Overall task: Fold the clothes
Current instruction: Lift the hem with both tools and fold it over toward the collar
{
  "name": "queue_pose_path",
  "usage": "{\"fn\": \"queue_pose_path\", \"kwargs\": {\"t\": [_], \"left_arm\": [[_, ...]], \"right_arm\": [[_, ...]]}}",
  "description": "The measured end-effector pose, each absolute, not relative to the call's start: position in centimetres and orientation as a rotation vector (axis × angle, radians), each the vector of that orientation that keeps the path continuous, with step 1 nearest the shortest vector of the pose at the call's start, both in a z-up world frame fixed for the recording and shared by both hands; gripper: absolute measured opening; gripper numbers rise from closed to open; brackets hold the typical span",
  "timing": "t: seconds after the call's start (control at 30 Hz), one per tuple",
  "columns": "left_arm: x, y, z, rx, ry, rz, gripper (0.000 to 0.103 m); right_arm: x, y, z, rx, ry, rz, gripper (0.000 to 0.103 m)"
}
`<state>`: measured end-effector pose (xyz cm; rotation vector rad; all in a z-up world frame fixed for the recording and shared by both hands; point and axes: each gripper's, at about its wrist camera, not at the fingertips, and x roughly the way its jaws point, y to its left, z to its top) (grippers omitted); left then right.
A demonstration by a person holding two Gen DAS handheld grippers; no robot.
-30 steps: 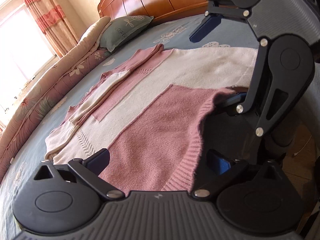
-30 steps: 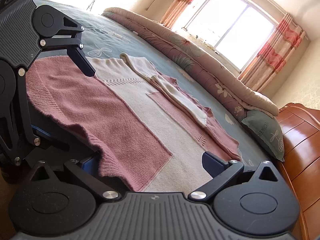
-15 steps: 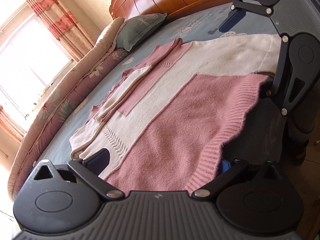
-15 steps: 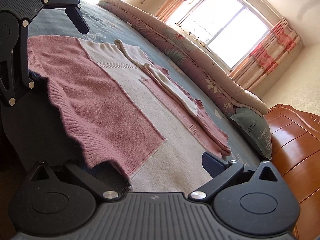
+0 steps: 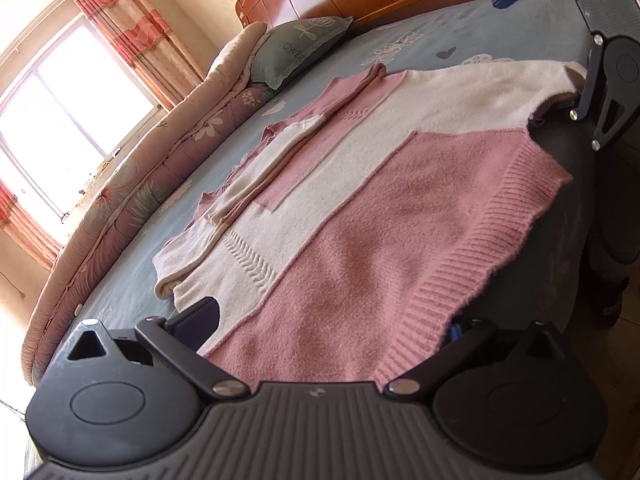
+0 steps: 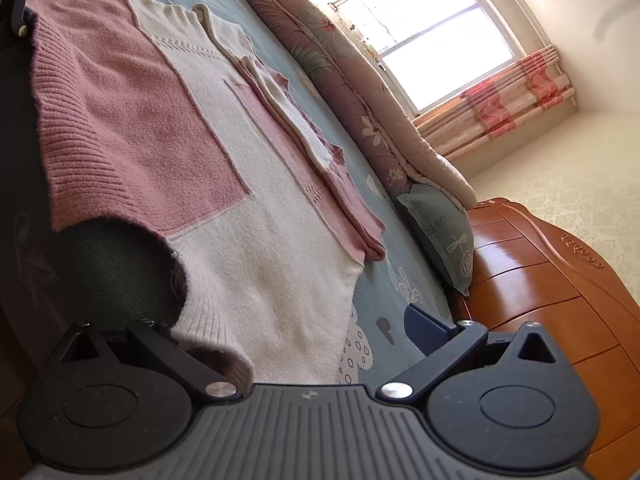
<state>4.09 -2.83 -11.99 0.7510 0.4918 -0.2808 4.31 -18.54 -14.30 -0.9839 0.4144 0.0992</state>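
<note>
2 wide-spread grippers, left and right, straddle a pink-and-cream sweater on a blue bed.

Both grippers sit at the near edge of the sweater. The left gripper has its jaws spread wide at the pink ribbed hem. The right gripper is likewise spread, at the cream end.

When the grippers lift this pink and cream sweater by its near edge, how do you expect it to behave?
The sweater will probably sag between the grips: its ribbed hem already droops over the bed edge. The fuzzy knit likely resists slipping. The folded sleeve may slide off.
</note>
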Motion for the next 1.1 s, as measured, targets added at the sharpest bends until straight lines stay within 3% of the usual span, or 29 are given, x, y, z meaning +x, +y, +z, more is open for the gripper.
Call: {"fn": "queue_pose_path", "kwargs": {"t": [0.5,0.73,1.1], "left_arm": [[4.6,-1.3,-12.3,0.792,0.506,-0.222,0.102],[5.0,-4.4,-12.8,0.897,0.452,-0.261,0.102],[5.6,-4.0,-13.8,1.055,0.421,-0.192,0.102]], "right_arm": [[5.2,-19.7,-14.7,-1.036,0.414,0.087,0.103],[5.6,-15.8,-15.3,-1.086,0.328,0.163,0.103],[6.2,-18.0,-15.0,-1.081,0.345,0.142,0.103]]}}
